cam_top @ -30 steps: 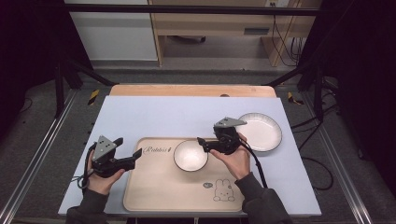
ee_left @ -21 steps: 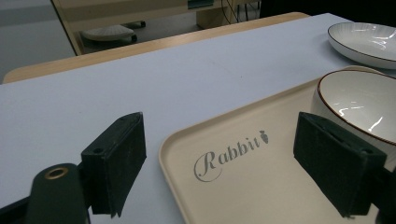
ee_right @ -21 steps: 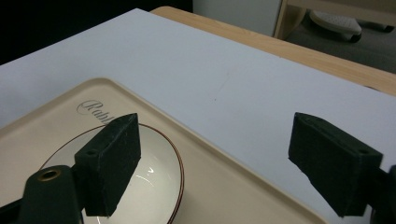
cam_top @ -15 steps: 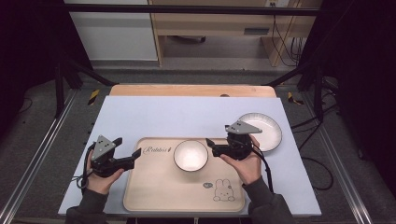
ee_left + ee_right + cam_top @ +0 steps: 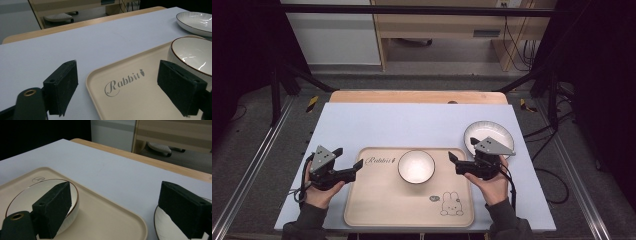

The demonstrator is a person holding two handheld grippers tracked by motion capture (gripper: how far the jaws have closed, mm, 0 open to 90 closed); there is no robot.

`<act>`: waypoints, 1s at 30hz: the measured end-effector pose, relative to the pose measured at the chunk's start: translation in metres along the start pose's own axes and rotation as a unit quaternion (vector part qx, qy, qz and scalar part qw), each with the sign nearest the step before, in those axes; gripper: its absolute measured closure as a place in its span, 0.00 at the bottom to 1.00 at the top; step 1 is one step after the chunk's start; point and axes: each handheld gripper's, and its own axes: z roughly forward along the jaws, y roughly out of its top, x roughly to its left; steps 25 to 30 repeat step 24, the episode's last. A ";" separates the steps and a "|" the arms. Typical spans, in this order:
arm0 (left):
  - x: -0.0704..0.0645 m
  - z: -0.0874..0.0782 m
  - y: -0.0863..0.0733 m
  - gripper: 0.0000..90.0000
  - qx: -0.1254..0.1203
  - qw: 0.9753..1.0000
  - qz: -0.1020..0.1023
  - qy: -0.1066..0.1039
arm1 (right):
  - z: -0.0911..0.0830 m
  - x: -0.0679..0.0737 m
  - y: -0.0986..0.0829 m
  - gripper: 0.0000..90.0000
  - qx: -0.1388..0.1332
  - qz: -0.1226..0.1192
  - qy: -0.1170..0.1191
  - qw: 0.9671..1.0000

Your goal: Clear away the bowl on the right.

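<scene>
Tray (image 5: 387,210): it is lying flat at the near middle of the table (image 5: 412,125), its long axis running left to right; the "Rabbit" lettering is sitting at its far left, the rabbit drawing at its near right.
Bowl (image 5: 416,166): it is standing upright on the far half of the tray, mouth up, white inside with a dark rim.
Plate (image 5: 499,131): it is resting on the table just beyond the tray's far right corner, off the tray.
Left gripper (image 5: 357,165): you are holding it over the tray's left edge, pointing right toward the bowl; its fingers (image 5: 62,87) are spread wide, nothing between them.
Right gripper (image 5: 453,163): you are holding it at the tray's right edge, pointing left at the bowl, apart from it; its fingers (image 5: 53,207) are gaping wide and empty.
In the way: the plate is lying right behind your right hand (image 5: 492,185).
</scene>
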 end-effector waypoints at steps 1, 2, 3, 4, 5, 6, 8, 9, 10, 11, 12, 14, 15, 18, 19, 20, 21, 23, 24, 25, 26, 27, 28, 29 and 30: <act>0.000 0.000 0.000 0.18 0.000 1.000 0.000 0.000 | -0.002 -0.001 -0.001 0.11 -0.001 0.002 -0.002 1.000; 0.000 0.000 0.000 0.18 0.000 1.000 0.001 0.000 | -0.005 -0.003 -0.003 0.11 -0.004 0.002 -0.005 1.000; -0.001 0.000 -0.001 0.18 0.000 1.000 0.001 -0.001 | -0.007 -0.005 -0.004 0.11 -0.008 0.001 -0.007 1.000; -0.001 0.000 -0.001 0.18 0.000 1.000 0.001 -0.001 | -0.009 -0.006 -0.006 0.10 -0.009 0.006 -0.008 1.000; -0.001 0.001 -0.001 0.18 0.001 1.000 0.001 -0.001 | -0.011 -0.008 -0.008 0.09 -0.011 0.005 -0.011 1.000; -0.001 0.001 -0.001 0.18 0.001 1.000 0.001 -0.001 | -0.013 -0.010 -0.010 0.09 -0.010 0.007 -0.014 1.000; -0.001 0.001 -0.002 0.18 0.002 1.000 0.001 -0.001 | -0.016 -0.013 -0.014 0.08 -0.011 0.009 -0.023 1.000; -0.001 0.001 -0.002 0.18 0.002 1.000 0.001 -0.001 | -0.018 -0.015 -0.016 0.08 -0.011 0.013 -0.027 0.999; -0.001 0.001 -0.002 0.18 0.002 1.000 0.001 -0.001 | -0.019 -0.017 -0.019 0.08 -0.011 0.014 -0.030 0.999; 0.000 0.001 -0.002 0.18 0.002 1.000 0.001 0.000 | -0.020 -0.018 -0.021 0.07 -0.009 0.017 -0.032 0.999; 0.000 0.001 -0.003 0.18 0.002 1.000 0.001 0.000 | -0.021 -0.020 -0.023 0.07 -0.008 0.018 -0.035 0.999; 0.000 0.002 -0.003 0.18 0.002 1.000 0.001 0.001 | -0.022 -0.022 -0.026 0.07 -0.009 0.021 -0.037 0.999; 0.000 0.002 -0.004 0.18 0.003 1.000 0.001 0.001 | -0.022 -0.022 -0.028 0.07 -0.008 0.024 -0.038 0.999; 0.001 0.002 -0.005 0.18 0.006 1.000 0.001 0.000 | -0.023 -0.024 -0.033 0.07 -0.004 0.021 -0.045 0.999; 0.001 0.002 -0.005 0.18 0.006 1.000 0.001 0.001 | -0.024 -0.025 -0.034 0.07 -0.006 0.022 -0.047 0.999; 0.001 0.002 -0.005 0.18 0.006 1.000 0.001 0.001 | -0.024 -0.025 -0.034 0.07 -0.006 0.022 -0.047 0.999; 0.001 0.002 -0.006 0.18 0.005 1.000 0.000 0.001 | -0.026 -0.027 -0.036 0.07 -0.010 0.026 -0.049 0.998; 0.001 0.003 -0.006 0.18 0.006 1.000 0.000 0.001 | -0.027 -0.028 -0.037 0.07 -0.012 0.026 -0.051 0.998; 0.002 0.003 -0.007 0.18 0.007 1.000 -0.001 0.002 | -0.029 -0.029 -0.039 0.07 -0.015 0.031 -0.052 0.998; 0.002 0.003 -0.007 0.18 0.007 1.000 -0.001 0.002 | -0.029 -0.029 -0.039 0.07 -0.015 0.031 -0.052 0.998; 0.002 0.003 -0.007 0.18 0.007 1.000 -0.001 0.002 | -0.029 -0.029 -0.039 0.07 -0.015 0.031 -0.052 0.998; 0.002 0.003 -0.007 0.18 0.007 1.000 -0.001 0.002 | -0.029 -0.029 -0.039 0.07 -0.015 0.031 -0.052 0.998; 0.002 0.003 -0.007 0.18 0.007 1.000 -0.001 0.002 | -0.029 -0.029 -0.039 0.07 -0.015 0.031 -0.052 0.998; 0.002 0.003 -0.007 0.18 0.007 1.000 -0.001 0.002 | -0.029 -0.029 -0.039 0.07 -0.015 0.031 -0.052 0.998; 0.002 0.003 -0.007 0.18 0.007 1.000 -0.001 0.002 | -0.029 -0.029 -0.039 0.07 -0.015 0.031 -0.052 0.998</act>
